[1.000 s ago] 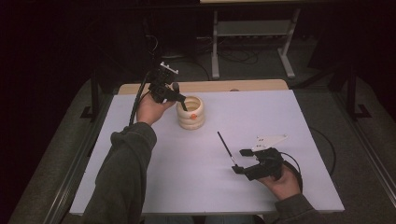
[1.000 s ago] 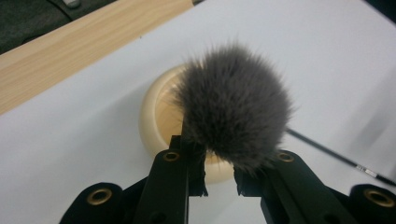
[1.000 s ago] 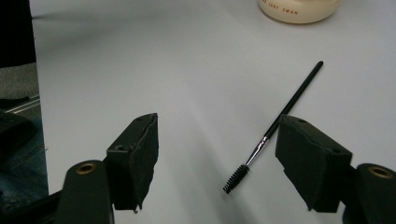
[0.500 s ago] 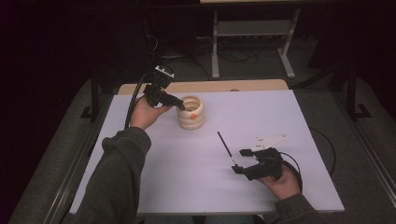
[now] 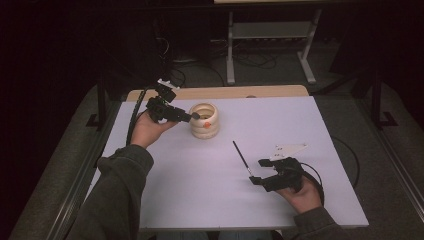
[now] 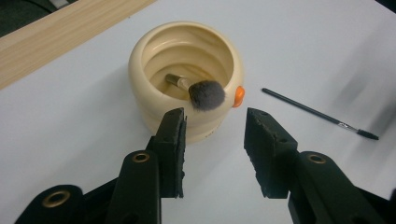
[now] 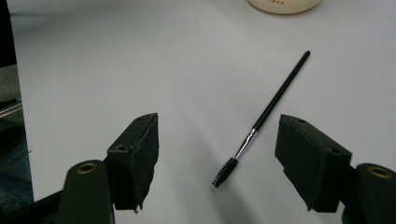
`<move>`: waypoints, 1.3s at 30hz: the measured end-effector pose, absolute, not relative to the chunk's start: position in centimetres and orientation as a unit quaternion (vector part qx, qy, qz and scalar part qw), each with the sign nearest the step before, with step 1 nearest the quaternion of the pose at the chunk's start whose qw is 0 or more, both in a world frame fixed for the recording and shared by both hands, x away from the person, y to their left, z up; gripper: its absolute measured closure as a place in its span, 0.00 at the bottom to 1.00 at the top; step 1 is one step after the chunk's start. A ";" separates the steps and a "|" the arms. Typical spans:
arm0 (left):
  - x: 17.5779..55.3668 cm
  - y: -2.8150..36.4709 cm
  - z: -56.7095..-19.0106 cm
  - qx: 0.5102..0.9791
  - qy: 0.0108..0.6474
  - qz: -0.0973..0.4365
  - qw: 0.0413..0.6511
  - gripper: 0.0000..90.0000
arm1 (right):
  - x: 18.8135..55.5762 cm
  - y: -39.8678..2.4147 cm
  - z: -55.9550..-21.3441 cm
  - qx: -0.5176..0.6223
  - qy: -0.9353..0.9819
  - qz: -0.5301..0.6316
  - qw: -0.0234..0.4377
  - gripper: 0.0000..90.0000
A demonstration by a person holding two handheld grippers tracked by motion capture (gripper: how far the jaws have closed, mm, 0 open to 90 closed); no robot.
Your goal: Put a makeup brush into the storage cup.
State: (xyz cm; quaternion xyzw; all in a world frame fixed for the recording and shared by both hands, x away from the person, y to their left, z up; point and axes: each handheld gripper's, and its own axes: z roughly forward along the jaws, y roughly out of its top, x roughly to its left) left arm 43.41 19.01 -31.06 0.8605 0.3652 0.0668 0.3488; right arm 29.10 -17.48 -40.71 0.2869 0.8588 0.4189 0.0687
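table: white top (image 5: 200, 200), cream ribbed pot (image 5: 205, 120) at far left part
pot: fluffy makeup brush (image 6: 205, 94) leans inside, bristle head up at rim
left gripper (image 6: 215, 122): jaws have just been opening, nothing between them, just beside pot
right gripper (image 7: 217, 140): jaws spread wide, empty
spoolie brush (image 7: 266, 116): flat on table, bristle end between right jaws, handle pointing away toward pot; right hand nearer

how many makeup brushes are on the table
2. A fluffy powder brush stands head-up inside the cream pot; a thin spoolie brush lies flat on the white table. More could be hidden in the pot.
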 end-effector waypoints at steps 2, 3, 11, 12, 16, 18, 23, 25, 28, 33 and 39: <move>43.0 19.2 -31.2 0.862 0.360 0.070 0.349 0.64 | 29.1 -17.5 -40.7 0.288 0.859 0.417 0.071 0.32; 42.8 19.3 -31.3 0.861 0.362 0.068 0.351 0.64 | 29.2 -17.5 -40.7 0.288 0.859 0.418 0.071 0.32; 40.9 20.1 -31.7 0.859 0.359 0.066 0.358 0.60 | 29.0 -18.4 -40.4 0.300 0.851 0.422 0.085 0.32; 40.7 20.2 -31.6 0.860 0.356 0.067 0.359 0.60 | 28.9 -18.6 -40.4 0.304 0.850 0.421 0.085 0.31; 39.9 20.5 -31.7 0.860 0.354 0.063 0.363 0.58 | 28.8 -19.3 -40.4 0.318 0.845 0.420 0.091 0.31; 39.6 20.6 -31.9 0.857 0.355 0.059 0.368 0.56 | 28.7 -19.3 -40.3 0.324 0.844 0.418 0.090 0.31; 38.5 20.7 -32.5 0.858 0.348 0.060 0.372 0.55 | 28.4 -19.5 -40.3 0.327 0.848 0.406 0.100 0.32; 38.0 20.6 -32.8 0.861 0.345 0.060 0.369 0.54 | 28.5 -19.6 -40.4 0.332 0.847 0.403 0.099 0.32; 37.6 20.5 -33.3 0.868 0.337 0.063 0.359 0.53 | 28.5 -19.7 -40.4 0.340 0.845 0.401 0.096 0.32; 36.9 20.3 -33.8 0.873 0.323 0.060 0.362 0.51 | 28.6 -19.6 -40.5 0.344 0.844 0.399 0.098 0.32; 35.6 20.3 -34.0 0.871 0.312 0.063 0.375 0.49 | 28.9 -19.5 -40.6 0.347 0.845 0.394 0.097 0.33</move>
